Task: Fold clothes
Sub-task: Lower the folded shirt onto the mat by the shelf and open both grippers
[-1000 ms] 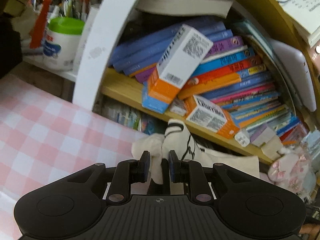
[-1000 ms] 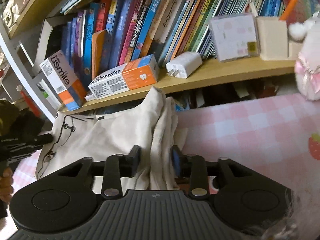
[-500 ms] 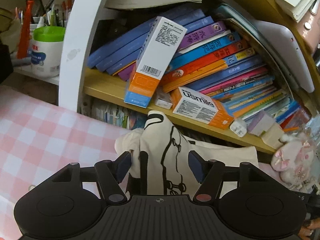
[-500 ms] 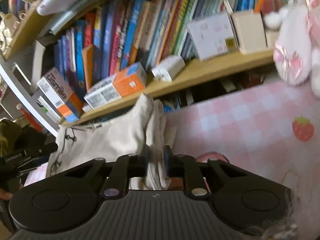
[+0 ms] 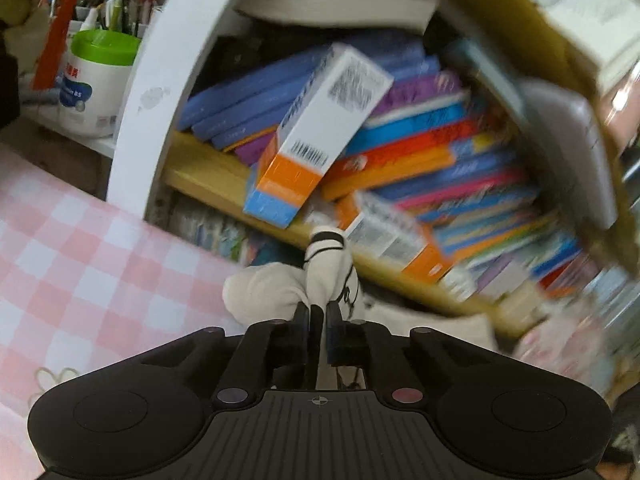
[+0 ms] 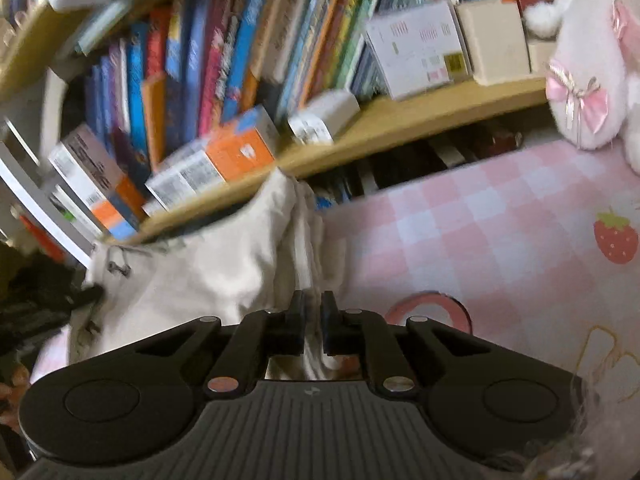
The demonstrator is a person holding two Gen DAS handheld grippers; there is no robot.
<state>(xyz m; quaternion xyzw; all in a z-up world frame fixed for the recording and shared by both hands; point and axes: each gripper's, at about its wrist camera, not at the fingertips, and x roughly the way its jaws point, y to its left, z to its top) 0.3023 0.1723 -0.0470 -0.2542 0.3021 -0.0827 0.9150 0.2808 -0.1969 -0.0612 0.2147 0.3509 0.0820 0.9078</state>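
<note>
While both views smear with blur toward the bookshelf, you can see that each claw has cloth pinched between its fingers. Your left claw point(image 5: 319, 316) is clamped on a bunched corner of the cream garment point(image 5: 328, 272), which rises in a knot just past the fingertips and shows black line print; that bunch hangs above the pink checked surface point(image 5: 80, 264), in front of the wooden shelf point(image 5: 208, 172). Your right claw point(image 6: 313, 312) is clamped on another gathered fold of the same cream garment point(image 6: 224, 272), whose body spreads down and to the left, toward where your other gripper's dark shape shows at the frame edge. To the right of the cloth lies bare checked surface point(image 6: 480, 232) with a strawberry print point(image 6: 615, 237). Behind it, an orange and white box point(image 6: 216, 164) lies on the shelf under leaning books point(image 6: 224, 64), and what is probably a pink plush toy point(image 6: 588, 80) sits at far right.
</note>
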